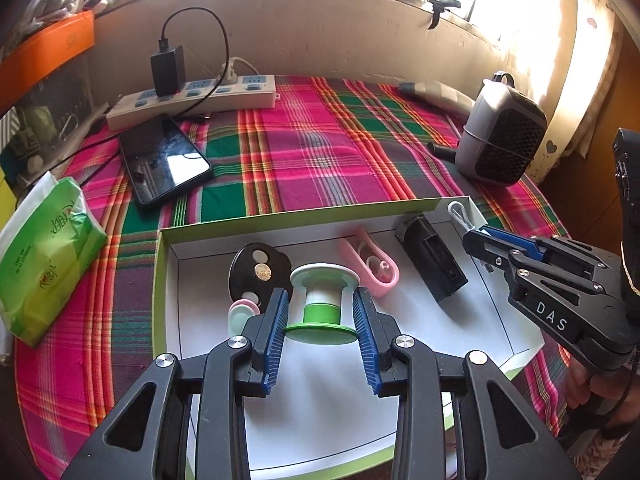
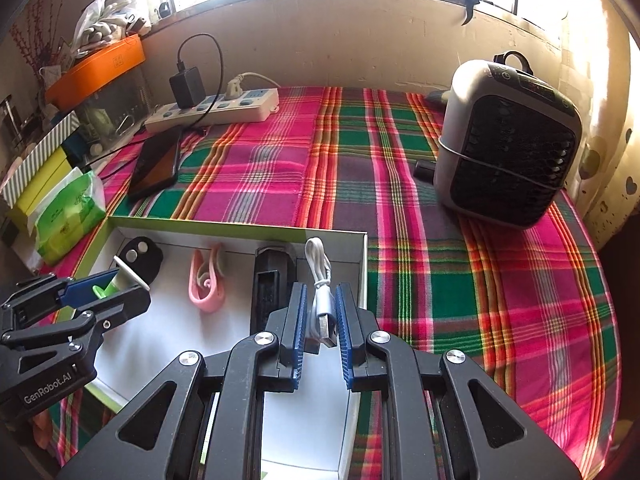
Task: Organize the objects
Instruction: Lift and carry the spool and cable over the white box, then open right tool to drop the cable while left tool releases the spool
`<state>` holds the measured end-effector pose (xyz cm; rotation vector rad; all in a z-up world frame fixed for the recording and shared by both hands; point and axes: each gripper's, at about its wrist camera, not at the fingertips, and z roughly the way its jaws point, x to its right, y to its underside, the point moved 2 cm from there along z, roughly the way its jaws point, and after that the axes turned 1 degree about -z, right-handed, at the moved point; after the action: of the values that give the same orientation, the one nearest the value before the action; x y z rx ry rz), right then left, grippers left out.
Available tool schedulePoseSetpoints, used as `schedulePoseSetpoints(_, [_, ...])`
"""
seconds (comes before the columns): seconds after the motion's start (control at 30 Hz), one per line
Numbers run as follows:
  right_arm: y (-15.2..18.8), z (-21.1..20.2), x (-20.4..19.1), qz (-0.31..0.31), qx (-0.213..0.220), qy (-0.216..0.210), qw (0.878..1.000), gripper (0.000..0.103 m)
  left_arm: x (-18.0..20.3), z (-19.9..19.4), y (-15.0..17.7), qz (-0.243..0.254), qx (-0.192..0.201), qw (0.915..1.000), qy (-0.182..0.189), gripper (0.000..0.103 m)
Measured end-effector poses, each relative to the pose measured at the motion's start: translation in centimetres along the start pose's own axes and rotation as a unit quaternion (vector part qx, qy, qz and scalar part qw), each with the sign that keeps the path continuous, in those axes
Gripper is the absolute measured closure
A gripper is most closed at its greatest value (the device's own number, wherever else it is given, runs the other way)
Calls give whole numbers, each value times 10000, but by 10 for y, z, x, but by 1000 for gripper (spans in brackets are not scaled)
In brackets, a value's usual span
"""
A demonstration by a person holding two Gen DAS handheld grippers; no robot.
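Note:
A shallow white box with a green rim (image 1: 280,220) lies on the plaid cloth. My left gripper (image 1: 320,300) hangs over the box's left part, shut on a green and white spool (image 1: 322,308). My right gripper (image 2: 320,312) is over the box's right end, shut on the plug end of a white USB cable (image 2: 320,276). In the left wrist view the right gripper (image 1: 476,236) shows at the right, the cable's loop (image 1: 460,214) beyond its tips. Inside the box lie a black disc (image 1: 256,268), a pink clip (image 1: 372,264) and a black rectangular block (image 1: 434,264).
A phone (image 1: 166,160) and a power strip (image 1: 192,100) with a charger lie at the back left. A green tissue pack (image 1: 44,256) sits left of the box. A grey fan heater (image 2: 508,144) stands at the back right. Plaid cloth (image 2: 480,300) stretches right of the box.

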<state>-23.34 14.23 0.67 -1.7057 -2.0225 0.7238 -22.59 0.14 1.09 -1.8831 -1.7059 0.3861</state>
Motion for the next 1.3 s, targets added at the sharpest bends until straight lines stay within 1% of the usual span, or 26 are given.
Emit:
schedulePoseSetpoints(0.17, [-2,7,-3,-104,-42,84,9999,87,-2,5,-2,-1,-46,10000,-15,72])
schedulePoseSetpoints(0.27, [-1,10,-5,-95,-113,10,9999,87,-3,8,-3,15,-77,10000,-22,71])
schedulePoseSetpoints(0.57, [0,16,-7,-115,-218,18,9997,87,-2,14,-3,31,-138,9999,-31,71])
schedulePoseSetpoints(0.97, [0,18,-9,-142,-199,-10,9997,87,-3,21,-2,20,-274,9996,-107,71])
schedulePoseSetpoints(1.3, [0,17,-9,-106,-185,37,9998,87,-3,21,-3,25,-266,9996,-114,71])
